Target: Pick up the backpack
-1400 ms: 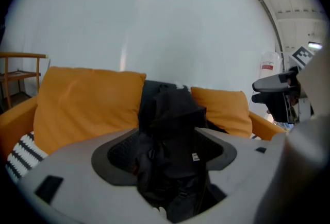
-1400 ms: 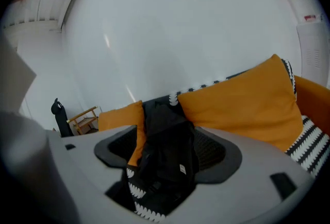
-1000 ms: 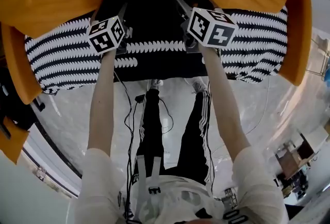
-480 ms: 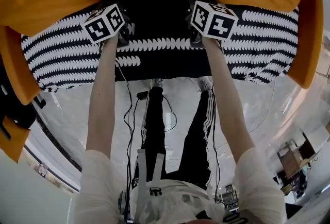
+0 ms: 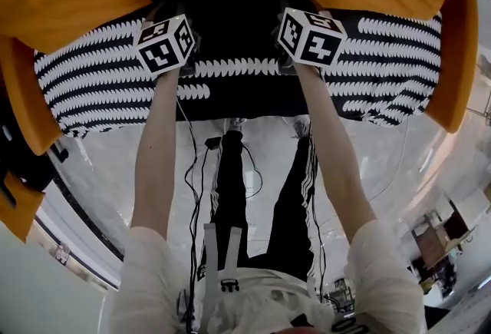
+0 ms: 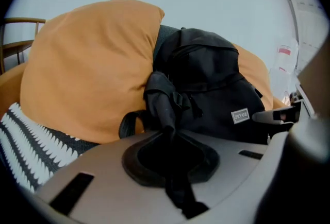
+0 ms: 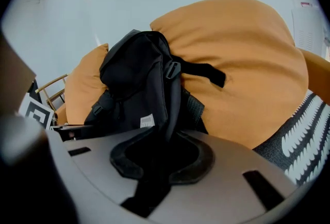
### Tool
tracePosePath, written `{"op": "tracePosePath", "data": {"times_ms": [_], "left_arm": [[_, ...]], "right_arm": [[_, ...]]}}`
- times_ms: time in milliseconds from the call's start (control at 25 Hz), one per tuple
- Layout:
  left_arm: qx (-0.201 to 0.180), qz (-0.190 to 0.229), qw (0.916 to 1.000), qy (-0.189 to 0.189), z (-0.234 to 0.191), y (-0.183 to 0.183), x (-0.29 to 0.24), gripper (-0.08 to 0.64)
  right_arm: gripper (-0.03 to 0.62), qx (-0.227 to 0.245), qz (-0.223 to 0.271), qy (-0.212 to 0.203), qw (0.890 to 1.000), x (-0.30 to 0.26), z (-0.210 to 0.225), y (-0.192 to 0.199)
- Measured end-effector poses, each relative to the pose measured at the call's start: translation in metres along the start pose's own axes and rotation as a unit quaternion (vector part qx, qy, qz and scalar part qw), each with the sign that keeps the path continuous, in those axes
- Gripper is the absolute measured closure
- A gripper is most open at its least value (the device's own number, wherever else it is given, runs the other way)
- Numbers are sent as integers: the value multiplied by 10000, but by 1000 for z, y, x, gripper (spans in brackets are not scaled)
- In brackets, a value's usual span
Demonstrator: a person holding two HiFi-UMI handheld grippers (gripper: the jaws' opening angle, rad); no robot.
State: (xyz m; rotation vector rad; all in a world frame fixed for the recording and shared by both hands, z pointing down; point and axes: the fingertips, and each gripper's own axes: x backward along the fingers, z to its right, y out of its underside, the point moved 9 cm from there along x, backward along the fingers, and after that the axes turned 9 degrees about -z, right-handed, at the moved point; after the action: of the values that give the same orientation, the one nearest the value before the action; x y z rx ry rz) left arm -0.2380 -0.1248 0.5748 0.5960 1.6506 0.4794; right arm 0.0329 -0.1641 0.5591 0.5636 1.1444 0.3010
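Our left gripper [image 6: 170, 158] has just been closing. Its jaws now stand almost together, pinched on a black shoulder strap [image 6: 162, 109] that runs up out of the pads to the backpack [image 6: 206, 89]. Our right gripper [image 7: 160, 158] has just been closing too. Its jaws are nearly together, a shade wider than the left pair, and they clamp a second strap [image 7: 172, 109] of the same bag.

The backpack is plain black fabric, rounded at the top and upright. It has dark buckles on its webbing and a small grey label [image 6: 240, 115] low on its front. From the left jaws it stands just ahead and to the right. From the right jaws it stands just ahead and to the left, so it sits between the two grippers. One loose strap end [image 7: 206, 71] lies across the cushion to the right of the bag.

An orange cushion [image 6: 87, 68] bulges ahead and to the left of the left jaws, touching the bag's side. Another orange cushion [image 7: 242, 73] rises ahead and to the right of the right jaws, and the bag leans against it. Below both pairs of jaws lies a black-and-white patterned seat cover [image 5: 92, 79].
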Motion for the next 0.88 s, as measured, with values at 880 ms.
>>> {"op": "tracePosePath", "data": {"times_ms": [880], "left_arm": [[-13, 1657, 9847, -546, 51, -121, 230, 524]], "right_arm": [[540, 202, 1130, -240, 9931, 213, -72, -129]]}}
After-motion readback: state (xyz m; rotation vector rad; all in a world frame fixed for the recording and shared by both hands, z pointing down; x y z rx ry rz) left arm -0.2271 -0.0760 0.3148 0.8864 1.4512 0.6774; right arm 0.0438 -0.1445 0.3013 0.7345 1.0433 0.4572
